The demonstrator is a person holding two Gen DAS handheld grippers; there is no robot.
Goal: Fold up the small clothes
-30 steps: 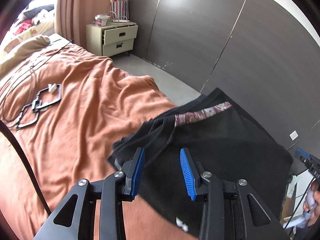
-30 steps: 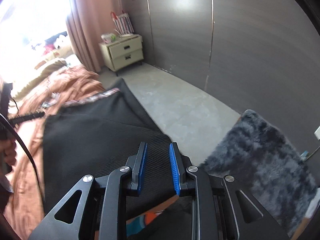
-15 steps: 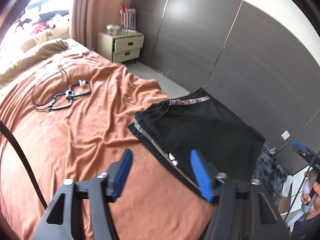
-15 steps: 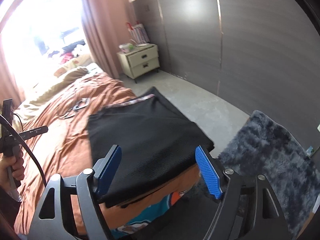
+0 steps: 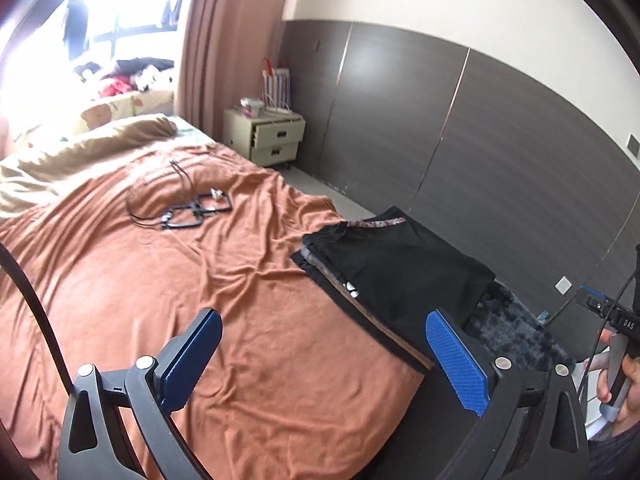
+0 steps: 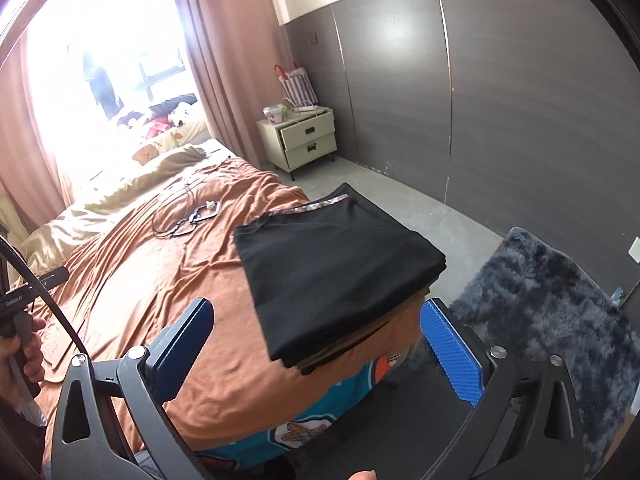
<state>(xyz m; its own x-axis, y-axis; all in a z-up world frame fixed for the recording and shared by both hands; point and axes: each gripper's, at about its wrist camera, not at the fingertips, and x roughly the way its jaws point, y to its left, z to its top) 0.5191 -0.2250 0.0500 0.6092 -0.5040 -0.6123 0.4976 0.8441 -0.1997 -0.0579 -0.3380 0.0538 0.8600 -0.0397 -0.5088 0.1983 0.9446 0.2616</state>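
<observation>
Both grippers are clear of the cloth, jaws opening wide with nothing between them — left gripper (image 5: 324, 358) over bare orange bedspread (image 5: 160, 280), right gripper (image 6: 316, 348) just short of the bed's corner. The folded black garment (image 6: 332, 264) tops a small stack at that corner, ahead and slightly right of the right gripper but well off to the right of the left one, so the right looks nearer. Its long axis runs away from the grippers toward the patterned waistband (image 6: 316, 206) at the far end — the near short edge is the one in reach.
</observation>
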